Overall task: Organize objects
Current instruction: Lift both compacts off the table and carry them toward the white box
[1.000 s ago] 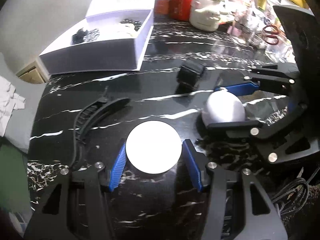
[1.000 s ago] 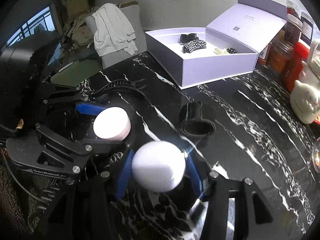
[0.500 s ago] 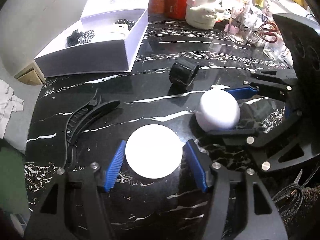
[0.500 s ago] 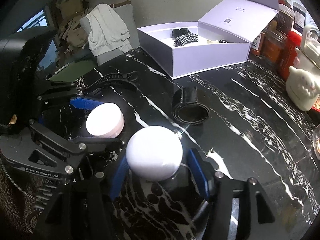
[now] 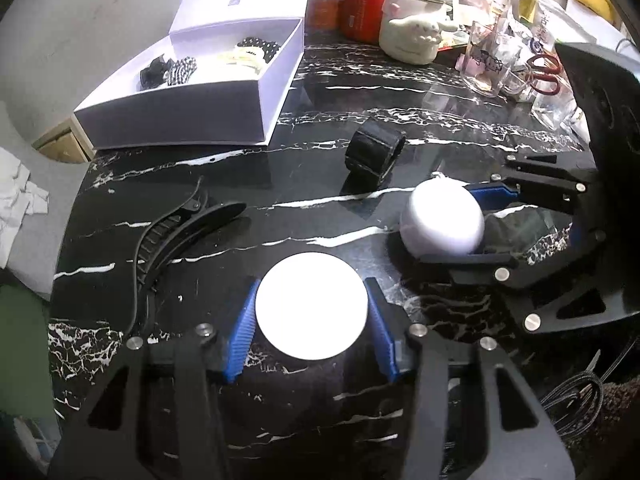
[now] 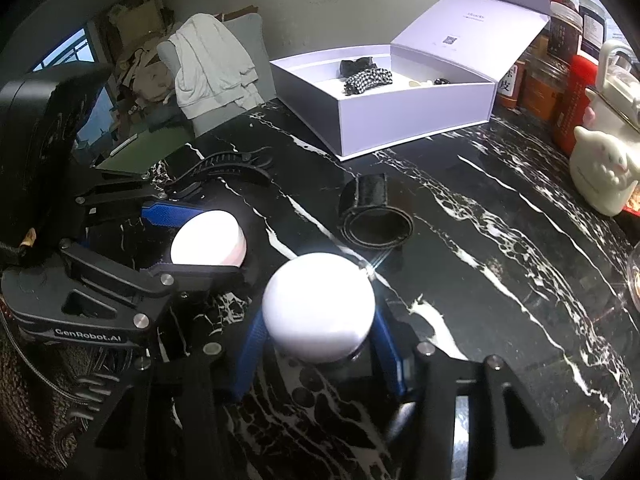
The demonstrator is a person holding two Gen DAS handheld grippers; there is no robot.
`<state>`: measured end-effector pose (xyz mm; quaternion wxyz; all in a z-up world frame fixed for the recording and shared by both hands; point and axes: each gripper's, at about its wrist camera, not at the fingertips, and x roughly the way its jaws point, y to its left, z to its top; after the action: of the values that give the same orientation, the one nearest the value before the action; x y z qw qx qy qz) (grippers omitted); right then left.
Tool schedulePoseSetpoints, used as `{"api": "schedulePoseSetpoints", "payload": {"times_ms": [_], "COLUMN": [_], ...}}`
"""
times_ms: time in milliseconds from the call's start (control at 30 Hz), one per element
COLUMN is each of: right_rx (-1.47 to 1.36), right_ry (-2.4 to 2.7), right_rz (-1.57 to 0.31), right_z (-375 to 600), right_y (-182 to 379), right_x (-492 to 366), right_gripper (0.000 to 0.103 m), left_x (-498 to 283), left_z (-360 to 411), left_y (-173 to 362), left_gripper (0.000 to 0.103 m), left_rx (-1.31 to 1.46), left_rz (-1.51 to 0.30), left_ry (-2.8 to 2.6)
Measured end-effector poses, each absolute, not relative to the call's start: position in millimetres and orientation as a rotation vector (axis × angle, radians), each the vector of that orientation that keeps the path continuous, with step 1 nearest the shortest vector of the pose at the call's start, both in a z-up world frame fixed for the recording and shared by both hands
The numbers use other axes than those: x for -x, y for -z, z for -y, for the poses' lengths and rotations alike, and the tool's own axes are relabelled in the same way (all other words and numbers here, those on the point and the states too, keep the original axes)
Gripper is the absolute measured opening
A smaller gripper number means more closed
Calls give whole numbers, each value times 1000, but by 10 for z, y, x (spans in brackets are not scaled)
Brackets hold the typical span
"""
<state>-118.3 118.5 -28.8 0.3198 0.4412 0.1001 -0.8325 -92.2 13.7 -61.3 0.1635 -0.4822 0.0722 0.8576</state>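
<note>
Left tongs [image 5: 311, 320] closing around flat white disc [image 5: 311, 305]; right tongs [image 6: 320, 326] closing around white dome [image 6: 319, 306]. Both on near counter [image 5: 420, 92], apparently bound for far open box [image 5: 180, 110].

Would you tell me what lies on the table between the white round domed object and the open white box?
A black rolled strap lies there on bare black marble, clearest in the right wrist view.
</note>
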Motion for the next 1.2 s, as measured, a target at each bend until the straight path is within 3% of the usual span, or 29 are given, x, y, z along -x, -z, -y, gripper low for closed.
{"api": "schedulePoseSetpoints", "payload": {"times_ms": [1200], "right_rx": [-996], "right_ry": [2277], "right_rz": [-359], "right_z": [-1091], "right_y": [-509], "right_x": [1048], "right_gripper": [52], "left_x": [836], "left_z": [-158], "left_y": [-148], "left_gripper": [49], "left_rx": [1195], "left_rz": [-276], "left_ry": [-2516]}}
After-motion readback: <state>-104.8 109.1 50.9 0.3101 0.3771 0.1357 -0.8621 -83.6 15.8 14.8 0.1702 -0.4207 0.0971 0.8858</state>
